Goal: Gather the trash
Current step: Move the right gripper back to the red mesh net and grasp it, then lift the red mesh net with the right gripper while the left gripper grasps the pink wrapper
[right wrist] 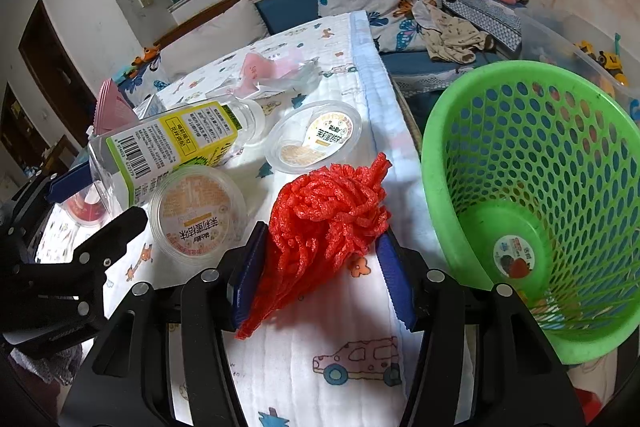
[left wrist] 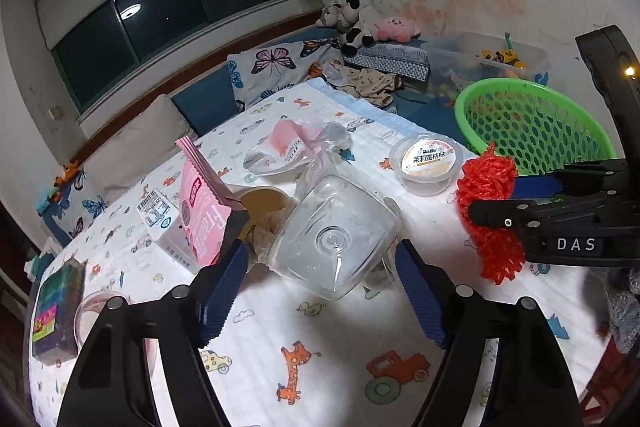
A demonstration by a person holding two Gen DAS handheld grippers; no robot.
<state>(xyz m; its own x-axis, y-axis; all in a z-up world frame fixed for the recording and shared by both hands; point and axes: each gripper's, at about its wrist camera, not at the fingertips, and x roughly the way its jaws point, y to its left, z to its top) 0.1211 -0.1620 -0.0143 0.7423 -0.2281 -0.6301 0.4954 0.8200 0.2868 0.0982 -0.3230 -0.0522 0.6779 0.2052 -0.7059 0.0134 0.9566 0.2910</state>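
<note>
Barely begun: green basket (right wrist: pixel 532 195) at right nearly empty, right tongs (right wrist: pixel 320 259) clamping red mesh (right wrist: pixel 328 219), left tongs (left wrist: pixel 320 267) wide around clear bottle (left wrist: pixel 336 239), cups and wrappers left.

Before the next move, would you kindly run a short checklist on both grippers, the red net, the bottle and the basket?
1. Right gripper grips the red net: ok, both pads press its sides.
2. Net off the cloth: cannot tell; its tail reaches down towards the cloth.
3. Basket within easy reach and open: ok, it stands just right of the net, with only a sticker and a few scraps at the bottom.
4. Left gripper lined up on the bottle: ok, the bottle's base lies between its fingers.
5. Left gripper gripping the bottle: not ok, a gap shows beside each pad.
6. Two jelly cups clear of the net: ok, apart from it.
</note>
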